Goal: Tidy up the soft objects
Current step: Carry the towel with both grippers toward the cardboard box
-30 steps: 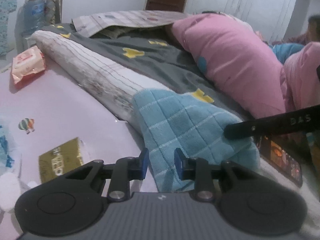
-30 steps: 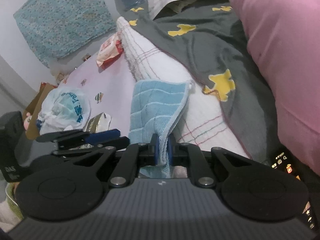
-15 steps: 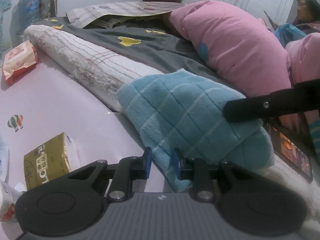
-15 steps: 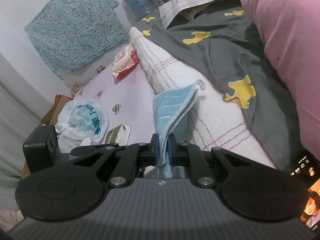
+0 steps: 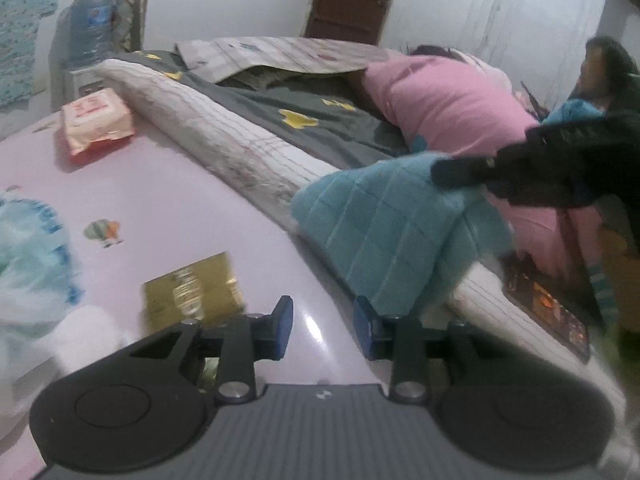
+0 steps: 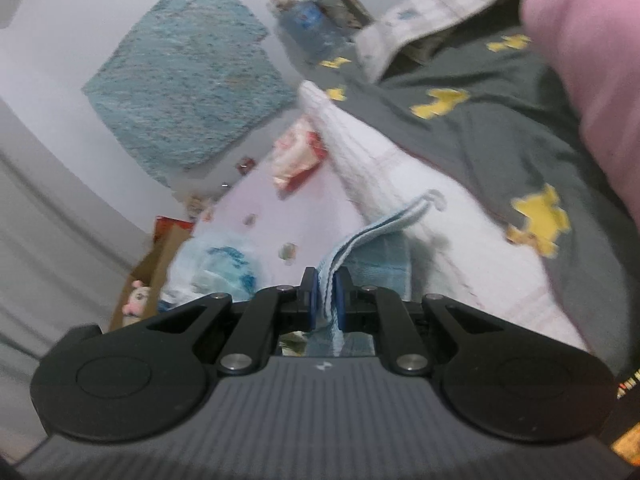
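The right gripper is clamped on an edge of the blue towel. The towel drapes over the white rolled blanket at centre frame. The left gripper, bottom centre, stands apart with nothing between its fingers, just beside the towel's lower edge.

Bare pink sheet lies open between the gold packet and white rolled blanket.
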A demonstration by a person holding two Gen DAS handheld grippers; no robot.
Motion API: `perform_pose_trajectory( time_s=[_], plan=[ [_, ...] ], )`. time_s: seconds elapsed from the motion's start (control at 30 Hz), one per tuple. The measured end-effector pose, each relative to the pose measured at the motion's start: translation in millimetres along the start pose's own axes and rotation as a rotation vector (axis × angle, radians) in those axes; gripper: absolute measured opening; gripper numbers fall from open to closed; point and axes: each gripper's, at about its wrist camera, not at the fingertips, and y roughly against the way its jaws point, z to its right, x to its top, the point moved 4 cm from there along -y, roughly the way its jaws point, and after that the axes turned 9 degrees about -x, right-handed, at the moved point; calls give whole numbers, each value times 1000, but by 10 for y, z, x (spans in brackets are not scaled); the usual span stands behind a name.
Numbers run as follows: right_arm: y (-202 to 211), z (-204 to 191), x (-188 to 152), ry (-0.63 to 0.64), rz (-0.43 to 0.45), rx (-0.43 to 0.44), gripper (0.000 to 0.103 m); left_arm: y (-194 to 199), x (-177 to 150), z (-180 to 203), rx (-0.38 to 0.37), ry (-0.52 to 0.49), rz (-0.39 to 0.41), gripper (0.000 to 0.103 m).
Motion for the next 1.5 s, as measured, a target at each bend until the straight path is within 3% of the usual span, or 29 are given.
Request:
perform_pose_trajectory(
  time_s=[0.27,0.47,0.63,0.8,0.97,1.2,1.3,1.5],
  plan=[
    [205,-649,138,105,37,102,8,658,-365,-283,64,79,32,34],
    [150,-1337,67,195,-2,274,8,1230,-737,-614,212,182,66,34],
    [-99,-1856,-175,240,-101,453,8,1854,-989,-830,378,275,149,34],
    [-699,-1904,-707,241,-327,425,8,2236,-1209,-1010,495,346,196,34],
    [-1292,-1592,-1306,208,-549,261,8,2028,-1259,-1132,473,363,166,34],
    [-1087,-1646,-1238,224,-499,262,8,1373,-1192,-1097,376,292,92,34],
    [-1091,-1641,-1230,231,-493,289,8,1141,-1236,-1123,396,270,29,34],
    [-1289,-1815,-1326,232,-513,375,8,1086,-1297,-1132,403,228,27,35]
  ],
)
